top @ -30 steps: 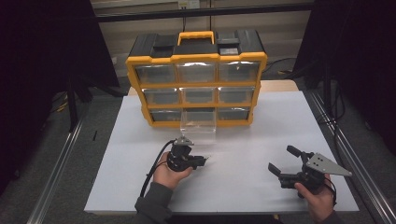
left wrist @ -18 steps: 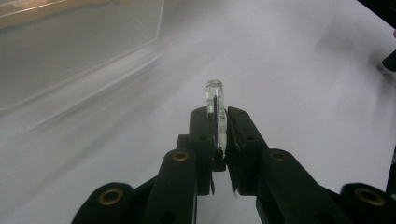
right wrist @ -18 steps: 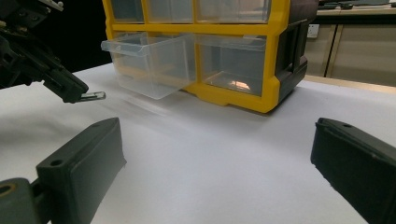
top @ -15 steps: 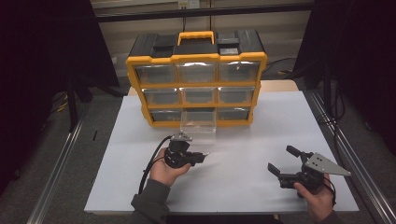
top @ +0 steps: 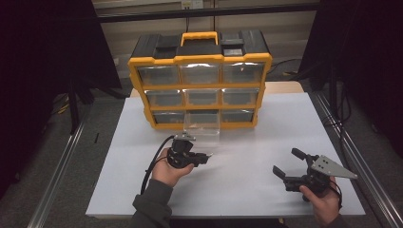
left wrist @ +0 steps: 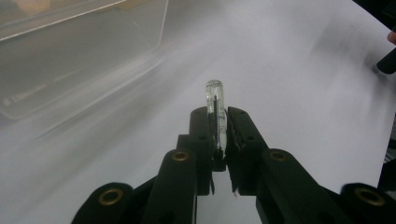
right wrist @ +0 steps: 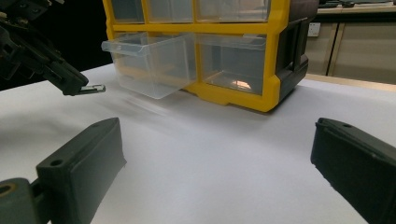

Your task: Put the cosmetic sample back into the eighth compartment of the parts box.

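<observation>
While my left tongs (left wrist: 217, 135) clamp a small clear glass tube (left wrist: 214, 100) between their jaws, its rounded tip poking out past them, I hold them above the white surface (top: 247, 185) just in front of a yellow-and-black drawer organiser (top: 199, 78). From the high view, the left hand (top: 171, 168) sits near the middle of the sheet, a cable looping off it. One clear drawer (right wrist: 152, 63) in the bottom row, the middle one, is pulled out toward me; the other drawers are pushed in. My right tongs (right wrist: 217, 158) stand wide open and hold nothing, low over the surface at the right, well apart from the left. In the right gripper view, the tube (right wrist: 93, 88) shows beside the open drawer
</observation>
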Tool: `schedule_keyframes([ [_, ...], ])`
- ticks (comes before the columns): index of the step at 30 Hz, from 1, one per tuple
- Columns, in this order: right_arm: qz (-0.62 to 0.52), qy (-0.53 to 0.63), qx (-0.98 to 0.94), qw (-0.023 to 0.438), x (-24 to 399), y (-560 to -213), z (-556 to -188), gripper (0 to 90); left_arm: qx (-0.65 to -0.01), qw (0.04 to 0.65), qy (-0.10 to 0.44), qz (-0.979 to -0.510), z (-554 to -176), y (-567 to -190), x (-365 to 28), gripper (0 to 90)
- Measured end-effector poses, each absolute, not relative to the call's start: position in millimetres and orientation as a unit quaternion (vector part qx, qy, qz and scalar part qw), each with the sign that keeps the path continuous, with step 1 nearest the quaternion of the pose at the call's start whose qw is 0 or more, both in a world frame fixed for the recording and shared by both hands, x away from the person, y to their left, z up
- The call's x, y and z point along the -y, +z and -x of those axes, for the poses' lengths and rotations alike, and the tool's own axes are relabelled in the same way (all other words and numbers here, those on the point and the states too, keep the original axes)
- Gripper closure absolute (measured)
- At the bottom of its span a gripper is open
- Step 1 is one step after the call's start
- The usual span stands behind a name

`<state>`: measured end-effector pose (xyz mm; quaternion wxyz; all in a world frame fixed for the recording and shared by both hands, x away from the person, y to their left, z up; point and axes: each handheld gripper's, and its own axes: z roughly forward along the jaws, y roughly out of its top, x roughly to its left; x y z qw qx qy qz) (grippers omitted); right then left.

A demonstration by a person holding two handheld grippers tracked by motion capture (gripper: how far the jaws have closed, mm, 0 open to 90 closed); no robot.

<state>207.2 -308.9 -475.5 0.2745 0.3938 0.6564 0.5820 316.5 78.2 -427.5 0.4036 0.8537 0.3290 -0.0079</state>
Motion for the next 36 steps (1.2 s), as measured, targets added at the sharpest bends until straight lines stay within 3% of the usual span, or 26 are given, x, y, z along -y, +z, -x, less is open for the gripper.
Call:
schedule_keyframes([
  [36, -0.385, 0.583, -0.662, 0.271, 309, -476, -208, 1.7, -0.31, 0.401, -0.018, -0.862, -332, -388, -78, 81.2],
])
